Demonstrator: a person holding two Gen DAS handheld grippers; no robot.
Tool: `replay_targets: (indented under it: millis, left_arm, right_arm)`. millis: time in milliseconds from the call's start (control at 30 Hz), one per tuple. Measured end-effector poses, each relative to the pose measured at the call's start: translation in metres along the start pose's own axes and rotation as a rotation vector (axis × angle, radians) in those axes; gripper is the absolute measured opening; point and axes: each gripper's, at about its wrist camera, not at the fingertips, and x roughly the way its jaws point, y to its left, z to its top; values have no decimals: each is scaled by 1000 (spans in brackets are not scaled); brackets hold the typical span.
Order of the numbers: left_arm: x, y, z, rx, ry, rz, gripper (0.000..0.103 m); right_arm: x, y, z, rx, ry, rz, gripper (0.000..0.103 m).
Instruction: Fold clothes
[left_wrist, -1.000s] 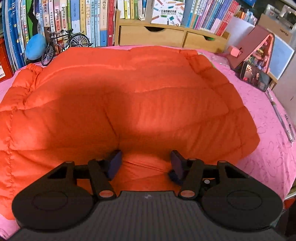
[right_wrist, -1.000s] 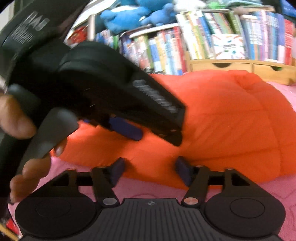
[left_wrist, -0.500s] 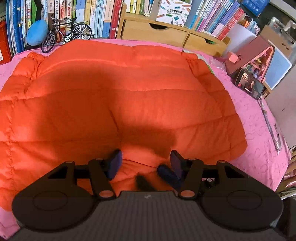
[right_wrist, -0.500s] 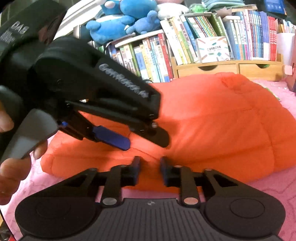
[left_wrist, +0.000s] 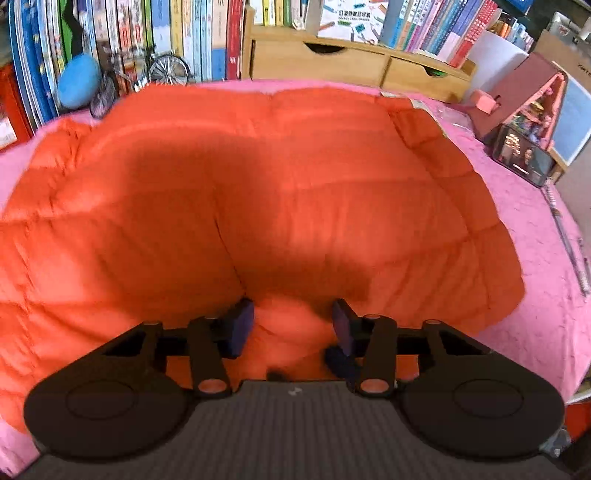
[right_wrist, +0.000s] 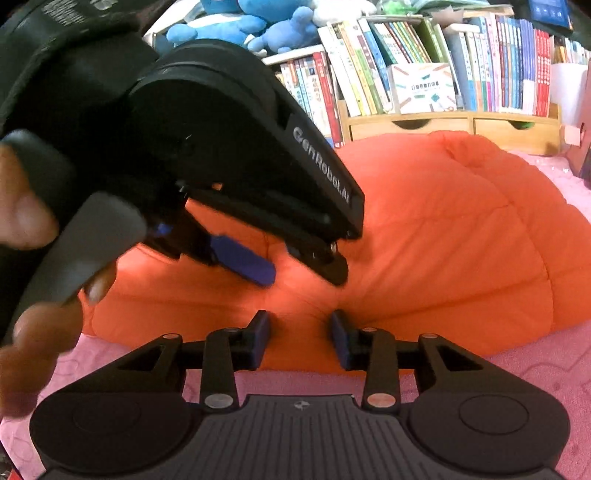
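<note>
An orange quilted down jacket (left_wrist: 295, 184) lies spread over the pink tablecloth (left_wrist: 535, 221). My left gripper (left_wrist: 291, 325) presses down on its near edge, fingers apart, with a puffed ridge of fabric bulging between the pads. In the right wrist view the jacket (right_wrist: 461, 240) rises as a mound, and my right gripper (right_wrist: 300, 339) sits at its near hem, open with orange fabric between the blue pads. The left gripper (right_wrist: 306, 273) reaches in just above it, held by a hand (right_wrist: 22, 221). The two grippers are close together.
Books and a wooden drawer unit (left_wrist: 332, 62) line the back of the table, with a toy bicycle (left_wrist: 147, 77) at back left. A phone (left_wrist: 524, 158) and a pen (left_wrist: 565, 240) lie at the right edge. Blue plush toys (right_wrist: 240, 22) sit on the shelf.
My right gripper's fingers, nearly together half a second ago, have spread apart again. My left gripper's fingers have drawn somewhat closer around the bulging fabric and it shifted slightly.
</note>
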Motion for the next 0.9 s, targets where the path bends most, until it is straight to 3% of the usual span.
replay_targets:
  millis: [333, 800, 900]
  left_arm:
    - [22, 1, 32, -10, -18, 56, 45]
    - [60, 28, 79, -125, -26, 75, 46]
    - [67, 32, 86, -135, -29, 84, 46]
  right_arm:
    - [7, -3, 1, -11, 3, 1, 37]
    - [16, -14, 3, -17, 1, 4, 37]
    - [7, 6, -14, -22, -1, 3, 37]
